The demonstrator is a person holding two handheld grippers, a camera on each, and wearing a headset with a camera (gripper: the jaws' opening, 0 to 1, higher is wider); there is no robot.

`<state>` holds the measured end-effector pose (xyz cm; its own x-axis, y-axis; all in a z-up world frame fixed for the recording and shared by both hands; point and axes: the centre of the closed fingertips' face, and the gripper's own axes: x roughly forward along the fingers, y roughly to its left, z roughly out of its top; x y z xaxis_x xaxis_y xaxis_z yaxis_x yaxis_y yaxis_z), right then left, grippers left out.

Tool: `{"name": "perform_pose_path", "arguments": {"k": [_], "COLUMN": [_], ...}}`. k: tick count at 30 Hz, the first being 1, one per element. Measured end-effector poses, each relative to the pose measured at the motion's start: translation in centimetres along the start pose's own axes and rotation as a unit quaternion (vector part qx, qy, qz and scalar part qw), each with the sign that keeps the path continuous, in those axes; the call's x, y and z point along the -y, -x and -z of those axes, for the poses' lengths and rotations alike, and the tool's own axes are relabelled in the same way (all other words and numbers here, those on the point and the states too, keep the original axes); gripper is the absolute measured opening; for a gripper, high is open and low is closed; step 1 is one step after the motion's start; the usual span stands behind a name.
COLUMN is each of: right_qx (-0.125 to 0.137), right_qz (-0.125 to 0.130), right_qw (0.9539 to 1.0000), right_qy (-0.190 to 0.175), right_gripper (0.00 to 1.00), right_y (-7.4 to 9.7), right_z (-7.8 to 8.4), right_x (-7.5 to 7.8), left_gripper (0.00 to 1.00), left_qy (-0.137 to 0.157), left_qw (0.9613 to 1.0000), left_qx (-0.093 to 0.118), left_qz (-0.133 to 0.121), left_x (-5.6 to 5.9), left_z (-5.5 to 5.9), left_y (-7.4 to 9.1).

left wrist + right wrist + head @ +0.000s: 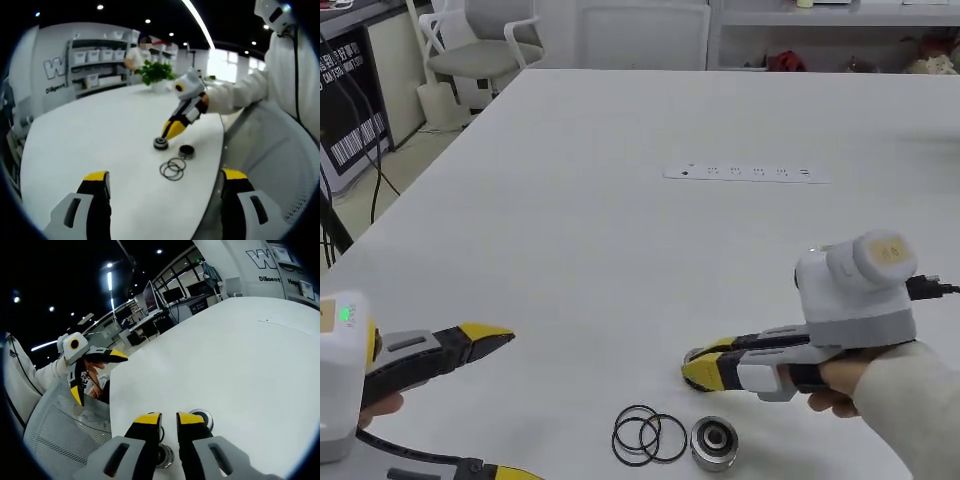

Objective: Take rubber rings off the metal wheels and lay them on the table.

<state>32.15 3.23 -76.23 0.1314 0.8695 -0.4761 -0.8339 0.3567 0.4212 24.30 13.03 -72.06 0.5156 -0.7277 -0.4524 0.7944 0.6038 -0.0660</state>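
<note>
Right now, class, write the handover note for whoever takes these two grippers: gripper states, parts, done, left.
Left gripper: open, empty, off to the left.
Right gripper: jaws nearly closed, tips at one metal wheel.
Second wheel sits beside the rubber rings, which lie loose and overlapping on the table.
Done: several rings are off.
Left: the wheel at the tips looks dark-rimmed, so probably still ringed; strip it, then check the second wheel.

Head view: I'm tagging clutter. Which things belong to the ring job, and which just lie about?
Job: loose black rubber rings; round metal wheel beside them; second metal wheel at the right gripper.
Lying about: flat white power strip; grey office chair.
</note>
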Motion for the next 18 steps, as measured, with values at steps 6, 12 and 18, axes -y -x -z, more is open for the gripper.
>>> {"name": "perform_pose_path", "arguments": {"k": [6,12,18], "right_qx": [0.016,0.016,0.003], "right_qz": [0.014,0.032,0.043], "right_qw": [0.9998,0.9993,0.9987], "right_qy": [0.005,0.014,0.026], "right_gripper": [0.15,0.20,0.24], "right_y": [0.8,1.5,1.8], "right_z": [-0.6,-0.3,0.9], "right_x": [0.9,1.9,2.8], "left_gripper": [0.93,0.92,0.92], "left_qy": [-0.003,-0.014,-0.033], "left_qw": [1.0000,0.9999,0.9994], "left_qx": [0.001,-0.001,-0.005], "left_qz": [-0.002,-0.002,0.002], "left_x": [-0.1,-0.2,-0.2], "left_z": [-0.3,-1.0,-1.7], "left_y": [0.1,0.0,-0.3]}}
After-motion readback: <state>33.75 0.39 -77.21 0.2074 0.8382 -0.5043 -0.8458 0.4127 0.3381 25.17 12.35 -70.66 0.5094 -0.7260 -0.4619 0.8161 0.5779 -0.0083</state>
